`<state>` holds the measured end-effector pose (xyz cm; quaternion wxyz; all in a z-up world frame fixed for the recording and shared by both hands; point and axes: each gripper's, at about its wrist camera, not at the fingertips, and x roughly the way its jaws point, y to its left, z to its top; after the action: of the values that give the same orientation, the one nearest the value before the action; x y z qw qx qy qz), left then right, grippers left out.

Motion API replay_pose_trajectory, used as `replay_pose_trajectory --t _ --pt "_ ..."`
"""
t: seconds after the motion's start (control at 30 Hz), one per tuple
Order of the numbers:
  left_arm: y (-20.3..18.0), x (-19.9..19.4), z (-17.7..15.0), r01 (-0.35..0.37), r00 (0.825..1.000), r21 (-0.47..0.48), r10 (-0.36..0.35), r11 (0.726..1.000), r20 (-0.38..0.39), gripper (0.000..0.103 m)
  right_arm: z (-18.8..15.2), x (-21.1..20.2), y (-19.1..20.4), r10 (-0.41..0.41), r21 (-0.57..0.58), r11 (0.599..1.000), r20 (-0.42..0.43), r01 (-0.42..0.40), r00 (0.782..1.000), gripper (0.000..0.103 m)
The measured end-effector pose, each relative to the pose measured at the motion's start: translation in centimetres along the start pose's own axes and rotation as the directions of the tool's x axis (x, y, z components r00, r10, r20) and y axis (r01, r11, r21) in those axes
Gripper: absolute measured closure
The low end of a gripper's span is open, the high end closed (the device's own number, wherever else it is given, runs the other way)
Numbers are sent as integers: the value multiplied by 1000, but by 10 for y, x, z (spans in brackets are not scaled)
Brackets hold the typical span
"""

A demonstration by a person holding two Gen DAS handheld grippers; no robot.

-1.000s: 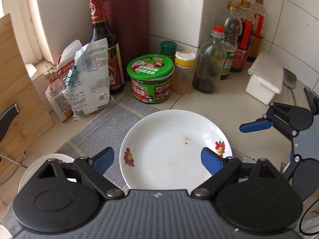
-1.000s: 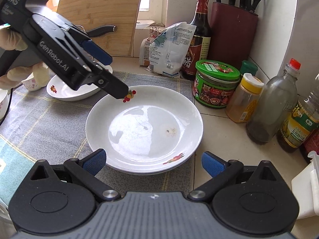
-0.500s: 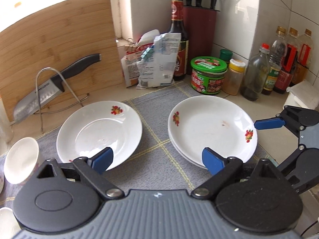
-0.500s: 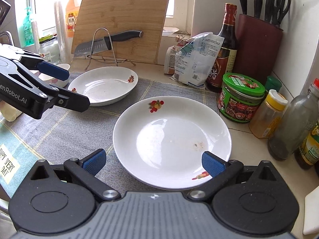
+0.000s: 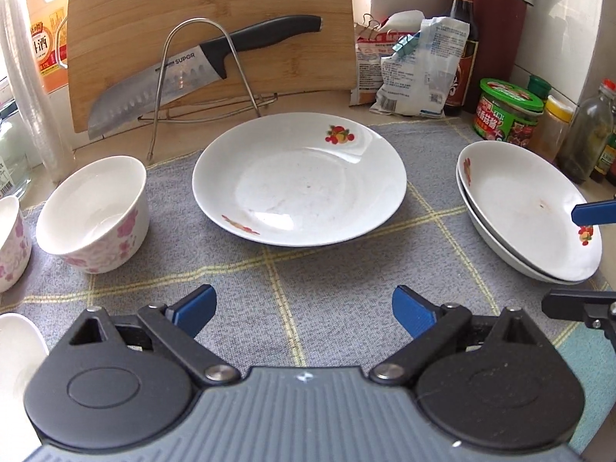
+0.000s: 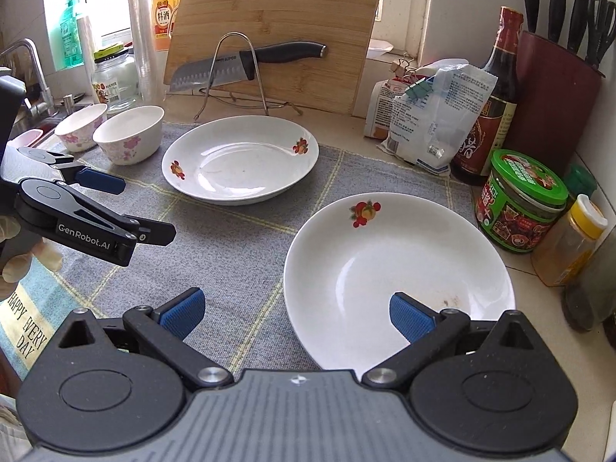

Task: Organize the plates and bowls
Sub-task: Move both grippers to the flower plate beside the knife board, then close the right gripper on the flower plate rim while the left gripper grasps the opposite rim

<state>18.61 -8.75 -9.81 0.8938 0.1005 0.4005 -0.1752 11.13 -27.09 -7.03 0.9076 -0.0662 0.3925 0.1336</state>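
On the grey checked cloth mat (image 5: pixel 331 308) that covers the counter, a single shallow white ceramic plate with red fruit decals (image 5: pixel 299 179) lies flat near the middle, in front of a leaning bamboo cutting board (image 5: pixel 210 23) and a steel-bladed knife with a black handle (image 5: pixel 200 73) propped on a wire stand. To its right, near the mat's edge, sits a stack of two matching white plates (image 5: pixel 527 208), nested one in the other, just beside a green-lidded jar of sauce (image 6: pixel 519 200). To the left of the single plate stands a white bowl with pink blossom print (image 5: pixel 94 213), with a second bowl of the same pattern (image 6: pixel 81 126) just beside it. The left gripper (image 5: pixel 304 310) hangs over bare mat short of the single plate; its blue-padded fingers are spread wide, have just been opening further, and nothing lies between them. The right gripper (image 6: pixel 296 315) is also spread wide, its right pad over the near part of the stacked plates and its left pad over the mat, pinching nothing. A gloved hand (image 6: pixel 15 254) holds the left gripper.
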Motion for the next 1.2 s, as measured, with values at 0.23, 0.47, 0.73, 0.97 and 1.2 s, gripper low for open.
replay_pose_trajectory --t 0.23,0.47,0.73,0.97,1.2 --pt "3 14 -3 -13 1000 41 13 999 3 6 17 9 9 -24 -36 999 -11 24 1000 0" --pt "11 28 -2 11 1000 40 -11 999 -4 5 35 22 13 -23 -57 998 -34 21 999 0" --pt "17 40 7 44 999 32 -44 999 9 0 58 46 13 21 -66 998 -66 -25 998 0" --pt "20 51 16 62 998 56 -64 996 22 0 88 75 7 51 -114 992 -87 -60 995 0" --pt "20 57 22 47 998 35 -49 998 40 0 119 121 -2 65 -155 984 -153 -89 986 0"
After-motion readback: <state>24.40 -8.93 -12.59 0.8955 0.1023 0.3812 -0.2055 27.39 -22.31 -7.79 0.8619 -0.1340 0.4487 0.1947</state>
